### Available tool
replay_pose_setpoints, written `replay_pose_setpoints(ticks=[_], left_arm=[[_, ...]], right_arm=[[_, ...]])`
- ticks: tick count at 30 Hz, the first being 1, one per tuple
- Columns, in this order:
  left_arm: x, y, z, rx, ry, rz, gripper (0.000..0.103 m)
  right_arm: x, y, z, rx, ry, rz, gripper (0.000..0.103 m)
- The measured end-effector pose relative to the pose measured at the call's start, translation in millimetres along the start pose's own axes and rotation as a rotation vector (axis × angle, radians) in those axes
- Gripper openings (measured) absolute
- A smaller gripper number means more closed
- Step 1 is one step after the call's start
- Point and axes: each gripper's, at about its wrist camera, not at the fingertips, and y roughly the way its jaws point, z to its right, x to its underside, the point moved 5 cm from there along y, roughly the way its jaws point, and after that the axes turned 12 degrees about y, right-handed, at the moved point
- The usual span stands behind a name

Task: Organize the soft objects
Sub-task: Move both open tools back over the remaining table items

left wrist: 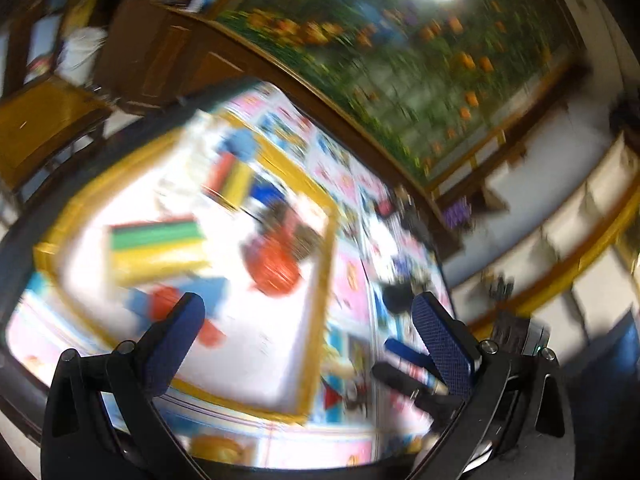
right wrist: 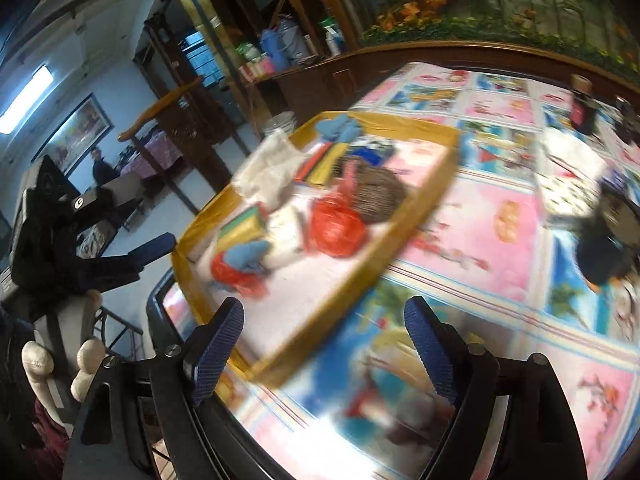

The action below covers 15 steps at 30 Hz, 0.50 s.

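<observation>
Judging by what lies where, most of the sorting looks done: the soft things sit gathered inside the yellow-rimmed tray (right wrist: 436, 184), which fills the middle of the right wrist view and the centre left of the left wrist view. Both pictures are smeared by motion, so details are uncertain.

In the right wrist view the tray holds a white cloth (right wrist: 272, 164) at its upper left, a blue soft piece (right wrist: 340, 128) at the top edge, a brown woven bundle (right wrist: 378, 196) near the centre, an orange-red crumpled bundle (right wrist: 338, 226) just beside it, striped sponges (right wrist: 244, 226) at the left, and a second blue piece (right wrist: 248, 258) lying on a red one toward the lower left. In the left wrist view the green and yellow sponge stack (left wrist: 156, 250) shows at centre left of the tray. Whether these are laid in a set order or only collected, I cannot tell.

The left tool (left wrist: 304, 336) stands with its jaws wide apart and nothing between them, low in its own frame over the tray's near edge. The right tool (right wrist: 324, 348) also has its jaws apart and empty, over the tray's lower corner and the patterned cloth on the desk (right wrist: 500, 216).

Dark items (right wrist: 608, 256) lie outside the tray at the right edge of the right wrist view; they are too blurred to say whether they are soft things left to gather. If not, little seems left.
</observation>
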Motion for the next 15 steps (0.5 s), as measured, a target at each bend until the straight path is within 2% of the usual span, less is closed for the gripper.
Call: replay_pose_setpoints(ticks=[7,11,15], left_arm=[[40,58,84,0.054,0.174,-0.197,0.103],[61,86,125,0.027,0.292,-0.283,0.103],[75,114,141,-0.035,0.374,-0.341,0.103]], right_arm=[[15,-66,88,0.049,0.201,0.109,0.085],[30,-101,132,0.086,0.293,0.166,0.086],[45,-125,170,0.108,0.37,0.202,0.088]])
